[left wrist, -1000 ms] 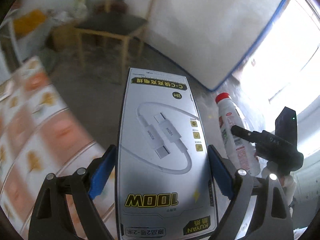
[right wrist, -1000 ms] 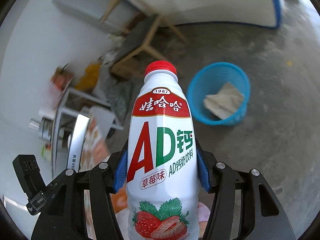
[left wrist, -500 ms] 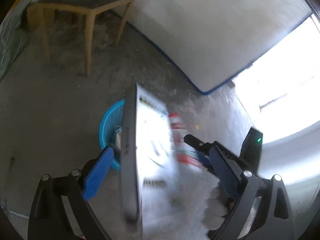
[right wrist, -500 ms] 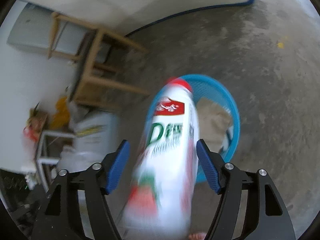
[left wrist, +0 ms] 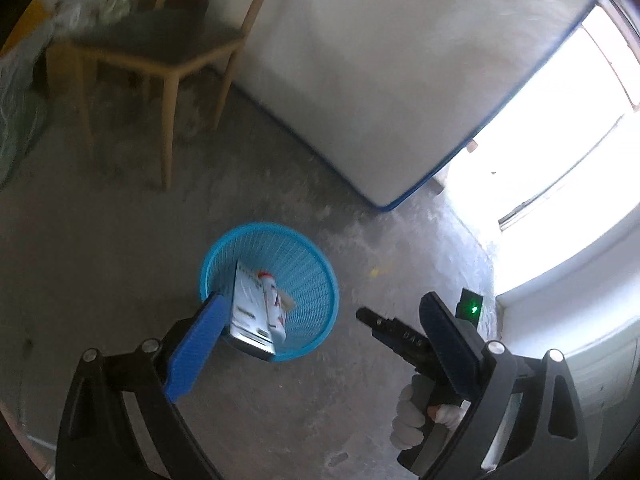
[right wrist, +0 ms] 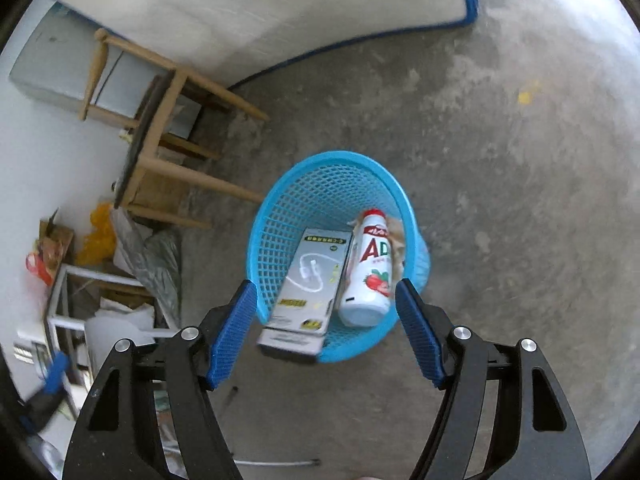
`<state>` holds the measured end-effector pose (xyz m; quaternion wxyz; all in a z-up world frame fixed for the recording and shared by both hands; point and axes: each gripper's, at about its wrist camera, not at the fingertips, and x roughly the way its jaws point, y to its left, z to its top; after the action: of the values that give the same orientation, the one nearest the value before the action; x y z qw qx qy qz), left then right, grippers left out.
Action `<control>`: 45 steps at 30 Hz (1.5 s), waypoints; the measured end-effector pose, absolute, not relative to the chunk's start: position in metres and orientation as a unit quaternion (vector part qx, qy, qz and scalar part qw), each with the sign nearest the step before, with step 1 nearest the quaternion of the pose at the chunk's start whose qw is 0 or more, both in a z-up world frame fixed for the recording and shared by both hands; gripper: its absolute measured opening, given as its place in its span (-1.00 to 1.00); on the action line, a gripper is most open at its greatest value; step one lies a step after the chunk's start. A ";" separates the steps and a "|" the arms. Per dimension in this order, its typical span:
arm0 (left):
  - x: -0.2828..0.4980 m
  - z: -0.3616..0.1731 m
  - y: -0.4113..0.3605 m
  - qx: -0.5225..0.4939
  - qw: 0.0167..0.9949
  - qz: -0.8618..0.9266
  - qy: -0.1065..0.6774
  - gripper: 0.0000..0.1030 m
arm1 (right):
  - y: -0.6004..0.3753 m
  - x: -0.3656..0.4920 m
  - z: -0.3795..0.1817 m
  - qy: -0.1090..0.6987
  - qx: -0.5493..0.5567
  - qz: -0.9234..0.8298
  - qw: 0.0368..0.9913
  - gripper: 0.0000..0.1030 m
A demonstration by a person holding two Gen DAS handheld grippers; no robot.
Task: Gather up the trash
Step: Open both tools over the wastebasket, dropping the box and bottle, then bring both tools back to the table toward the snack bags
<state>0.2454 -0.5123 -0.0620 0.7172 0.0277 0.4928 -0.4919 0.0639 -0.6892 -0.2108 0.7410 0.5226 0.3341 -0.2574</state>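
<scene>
Right wrist view: both the box point(right wrist: 306, 292) and bottle point(right wrist: 370, 270), clamped a second ago, now lie in the bin point(right wrist: 276, 216). Right claw point(right wrist: 326, 330) and left claw point(left wrist: 320, 344) gape empty above it. These two pieces are collected.

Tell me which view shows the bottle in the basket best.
The right wrist view: the bottle lies in the blue basket beside the box, with red cap, label and strawberry picture clear. In the left wrist view the bottle is small and blurred, mostly hidden behind the box.
</scene>
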 end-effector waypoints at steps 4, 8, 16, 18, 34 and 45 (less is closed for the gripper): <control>0.220 -0.018 -0.459 0.028 0.755 -0.489 0.436 0.84 | -0.662 0.046 -0.176 0.333 0.487 -0.235 0.772 0.34; 0.195 0.024 -0.388 0.001 0.791 -0.468 0.394 0.85 | -0.625 0.036 -0.143 0.345 0.447 -0.191 0.803 0.34; 0.148 0.063 -0.243 -0.041 0.847 -0.416 0.329 0.86 | -0.554 0.042 -0.077 0.349 0.419 -0.075 0.835 0.37; 0.136 0.065 -0.208 -0.041 0.858 -0.399 0.322 0.86 | -0.533 0.051 -0.060 0.349 0.406 -0.047 0.843 0.38; 0.058 0.026 0.111 -0.123 0.946 -0.102 0.283 0.86 | -0.324 0.176 -0.019 0.460 0.306 0.188 0.812 0.40; 0.074 0.003 0.255 -0.317 0.912 -0.050 0.255 0.86 | -0.147 0.229 -0.014 0.529 0.226 0.332 0.748 0.40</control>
<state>0.0738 0.2555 0.0029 0.9120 -0.3172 0.2554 -0.0503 0.2289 -0.1469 -0.0142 0.7476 0.2258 0.5288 0.3324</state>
